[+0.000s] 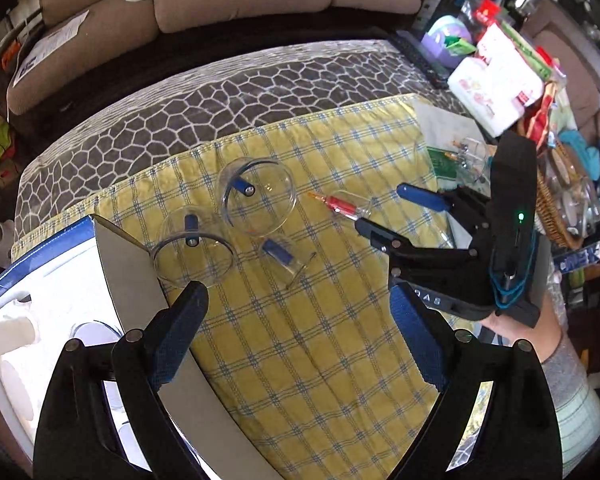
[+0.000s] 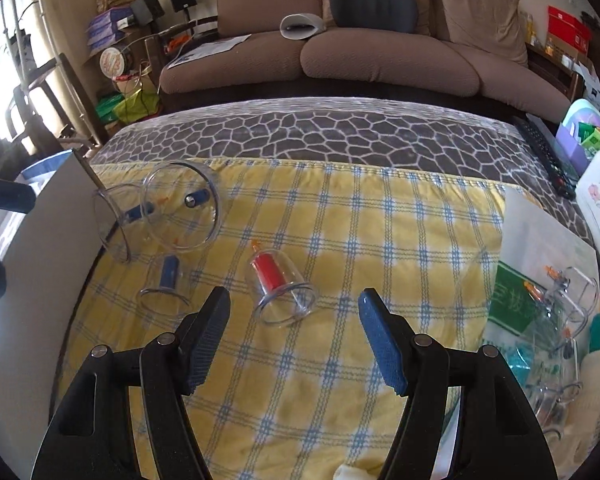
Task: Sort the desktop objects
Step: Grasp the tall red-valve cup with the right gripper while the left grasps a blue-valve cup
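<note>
Clear plastic cupping cups lie on a yellow checked cloth (image 2: 340, 240). A cup with a red plunger (image 2: 278, 284) lies on its side just ahead of my right gripper (image 2: 292, 304), which is open and empty. Three cups with blue plungers lie left: a large one (image 2: 182, 208), another (image 2: 116, 220) against the box lid, a small one (image 2: 166, 280). In the left wrist view my left gripper (image 1: 296, 300) is open and empty above the cloth, near the blue-plunger cups (image 1: 256, 196) (image 1: 192, 248) (image 1: 286, 258). The right gripper (image 1: 380, 208) shows there, beside the red cup (image 1: 340, 210).
An open white box (image 1: 28, 320) with a blue rim and upright lid (image 1: 140, 300) stands at the left. A clear bag with several cups (image 2: 556, 304) lies at the right. Clutter and a basket (image 1: 556, 216) fill the right side. A brown sofa (image 2: 380, 52) stands behind.
</note>
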A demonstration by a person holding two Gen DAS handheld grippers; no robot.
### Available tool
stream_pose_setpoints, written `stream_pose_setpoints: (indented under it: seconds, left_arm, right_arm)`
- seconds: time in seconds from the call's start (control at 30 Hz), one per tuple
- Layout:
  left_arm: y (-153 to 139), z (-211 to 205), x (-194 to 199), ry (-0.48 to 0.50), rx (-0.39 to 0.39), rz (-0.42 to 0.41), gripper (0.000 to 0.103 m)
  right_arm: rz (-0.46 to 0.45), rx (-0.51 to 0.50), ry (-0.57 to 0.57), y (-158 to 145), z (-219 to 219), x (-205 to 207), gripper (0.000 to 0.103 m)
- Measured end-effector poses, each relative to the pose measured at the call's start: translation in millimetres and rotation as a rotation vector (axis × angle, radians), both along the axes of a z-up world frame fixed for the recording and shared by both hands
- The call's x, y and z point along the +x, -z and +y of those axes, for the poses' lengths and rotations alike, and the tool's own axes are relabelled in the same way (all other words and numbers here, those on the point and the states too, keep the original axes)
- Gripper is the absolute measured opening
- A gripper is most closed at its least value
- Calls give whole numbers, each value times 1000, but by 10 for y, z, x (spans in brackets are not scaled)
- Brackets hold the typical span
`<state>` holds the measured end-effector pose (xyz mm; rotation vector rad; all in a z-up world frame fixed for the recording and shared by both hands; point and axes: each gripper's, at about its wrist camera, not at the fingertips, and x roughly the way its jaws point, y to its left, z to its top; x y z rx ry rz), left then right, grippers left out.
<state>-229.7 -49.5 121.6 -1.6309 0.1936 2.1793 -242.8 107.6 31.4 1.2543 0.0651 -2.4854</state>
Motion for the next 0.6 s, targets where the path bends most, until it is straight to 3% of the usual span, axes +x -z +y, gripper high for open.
stream_pose_setpoints:
  seconds: [0.13,0.23,0.27,0.37,0.5,0.6]
  left_arm:
    - [234,84,55,60,-117,9,91]
    - [489,217,116,124,-250,14,89]
    - [560,261,135,143,-280,17,87]
    - [703,366,144,168,-326,25,77]
    - [829,439,76,180,-366,21,53]
    - [828,447,20,171,-364,33,51]
  right_arm:
    - [-8,-3,-17,112,-18,-80,68]
    - [-31,-5,-28,185,-22,-118,50]
    - [-33,-11,-30,194,-20,-123,49]
    - [-24,-15,-30,196,-14,-118,47]
    - [-35,-39,-28,168,27,-91,46]
    - [-38,-52,-31,111,67,-33,45]
